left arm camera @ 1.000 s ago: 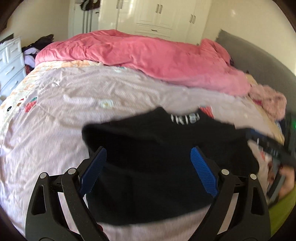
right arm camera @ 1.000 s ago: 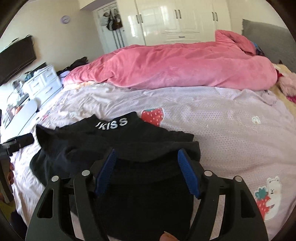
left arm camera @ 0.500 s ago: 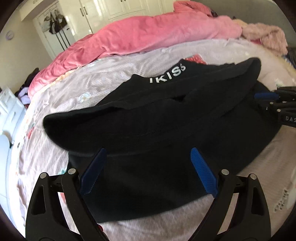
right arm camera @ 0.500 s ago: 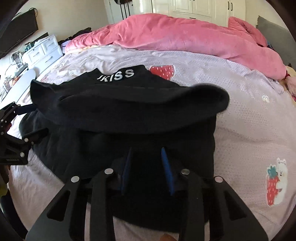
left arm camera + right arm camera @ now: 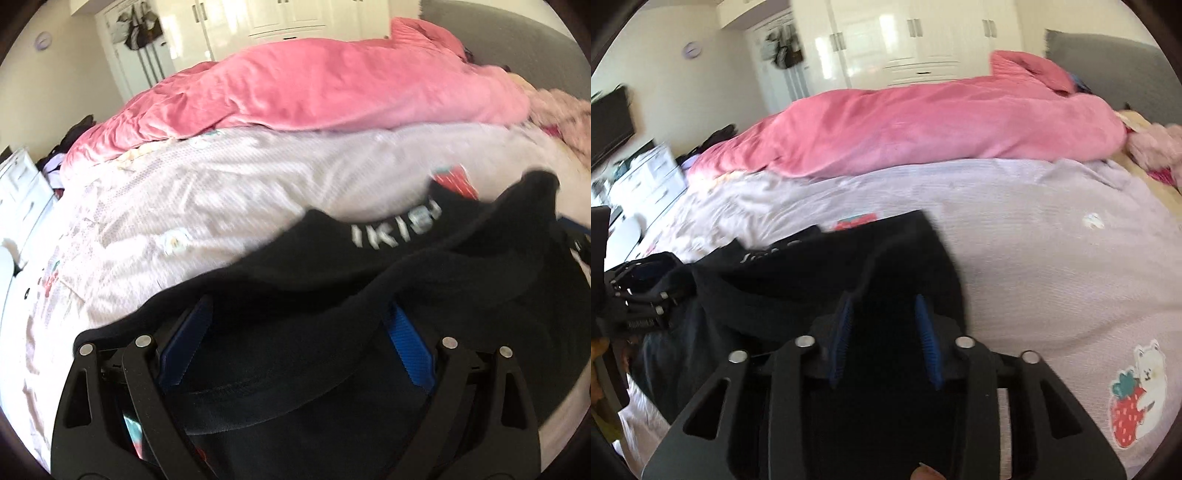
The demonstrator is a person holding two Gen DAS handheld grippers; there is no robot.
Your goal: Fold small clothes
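A black top (image 5: 461, 295) with white lettering on its collar (image 5: 395, 229) lies bunched on the lilac bed sheet (image 5: 229, 206). My left gripper (image 5: 297, 306) is open wide, and a folded edge of the top drapes over its blue fingertips (image 5: 192, 332) and hides them. In the right wrist view the same black top (image 5: 775, 280) rises in a ridge. My right gripper (image 5: 882, 299) is shut on a thick fold of it, with the blue pads (image 5: 925, 332) a little apart. The left gripper (image 5: 639, 295) shows at the left edge of that view.
A pink duvet (image 5: 923, 122) is heaped across the far side of the bed. Strawberry and bear prints (image 5: 1134, 391) mark the sheet (image 5: 1052, 258). A grey headboard (image 5: 1108, 66) and a fluffy pink item (image 5: 1156, 144) are at the right. White drawers (image 5: 646, 177) stand left, wardrobes (image 5: 905, 37) behind.
My right gripper narrowed onto a fold of the top and has lifted it. My left gripper stayed open and moved in until the top's edge covers its fingertips.
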